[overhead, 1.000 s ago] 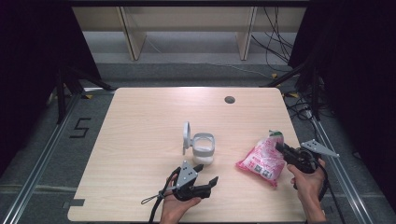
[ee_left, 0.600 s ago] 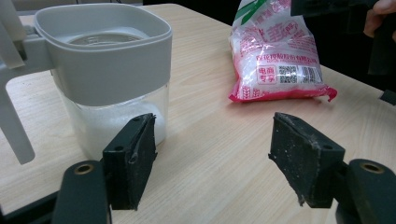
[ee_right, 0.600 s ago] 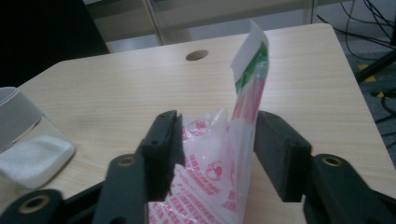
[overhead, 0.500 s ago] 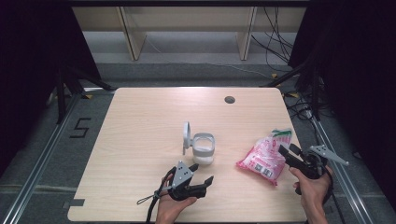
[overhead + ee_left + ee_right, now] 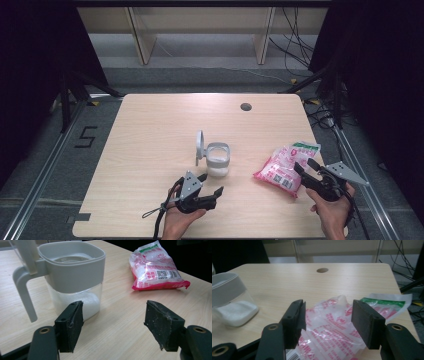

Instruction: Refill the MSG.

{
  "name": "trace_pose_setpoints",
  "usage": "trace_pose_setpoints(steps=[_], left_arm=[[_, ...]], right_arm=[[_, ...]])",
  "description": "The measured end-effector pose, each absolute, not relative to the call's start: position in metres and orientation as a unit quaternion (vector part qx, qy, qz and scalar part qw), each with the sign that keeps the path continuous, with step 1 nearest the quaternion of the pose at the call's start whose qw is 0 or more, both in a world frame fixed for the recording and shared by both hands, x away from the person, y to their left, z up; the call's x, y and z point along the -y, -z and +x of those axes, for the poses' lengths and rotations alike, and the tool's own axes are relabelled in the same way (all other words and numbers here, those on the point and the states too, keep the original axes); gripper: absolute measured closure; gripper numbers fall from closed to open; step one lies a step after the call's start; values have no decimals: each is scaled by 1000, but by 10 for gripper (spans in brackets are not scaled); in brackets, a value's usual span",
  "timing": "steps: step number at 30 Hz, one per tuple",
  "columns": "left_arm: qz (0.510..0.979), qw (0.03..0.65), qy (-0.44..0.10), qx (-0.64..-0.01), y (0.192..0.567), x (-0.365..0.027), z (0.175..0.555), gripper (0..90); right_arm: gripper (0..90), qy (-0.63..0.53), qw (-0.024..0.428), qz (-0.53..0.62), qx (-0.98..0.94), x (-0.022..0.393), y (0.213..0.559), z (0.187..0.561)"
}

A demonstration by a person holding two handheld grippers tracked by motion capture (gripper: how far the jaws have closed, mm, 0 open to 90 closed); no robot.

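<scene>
while the high view sets the clear container (image 5: pixel 217 159) mid-tabletop (image 5: pixel 150 130) with its lid raised, the left gripper view reveals white powder (image 5: pixel 85 303) inside. the left gripper (image 5: pixel 205 189) sits just before it, jaws apart and empty. the right gripper (image 5: pixel 306 169), jaws apart, hovers over the pink bag (image 5: pixel 285 165) lying at the right.

High view hangs above the near edge of the table (image 5: pixel 150 130), looking forward and down. Both gripper views sit low, just off the tabletop. All three catch the container (image 5: pixel 72 277) and the pink bag (image 5: pixel 332 325).
</scene>
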State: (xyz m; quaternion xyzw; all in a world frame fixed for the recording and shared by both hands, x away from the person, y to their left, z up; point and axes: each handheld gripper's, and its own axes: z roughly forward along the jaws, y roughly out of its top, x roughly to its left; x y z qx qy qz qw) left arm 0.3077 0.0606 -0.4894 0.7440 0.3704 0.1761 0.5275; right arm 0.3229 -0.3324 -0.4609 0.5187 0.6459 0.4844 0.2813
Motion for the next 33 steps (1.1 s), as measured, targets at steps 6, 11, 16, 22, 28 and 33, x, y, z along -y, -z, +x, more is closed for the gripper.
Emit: trace_pose_setpoints(steps=[6,11,16,22,28,33], left_arm=[[744,524,-180,-374,489,-67,308,304],[745,521,-186,-372,487,-73,310,303],[744,513,-197,-380,485,-80,311,303],[741,512,-201,-385,484,-89,315,303],[739,504,-208,-396,480,-98,320,302],[733,505,-215,-402,476,-104,325,302]], right_arm=[[422,-492,264,496,-665,321,463,318],[404,-492,244,480,-684,312,464,311],[399,-499,228,476,-688,302,466,305],[399,-492,232,468,-696,300,467,302],[399,-490,225,456,-708,298,470,302],[398,-488,236,449,-710,299,470,301]])
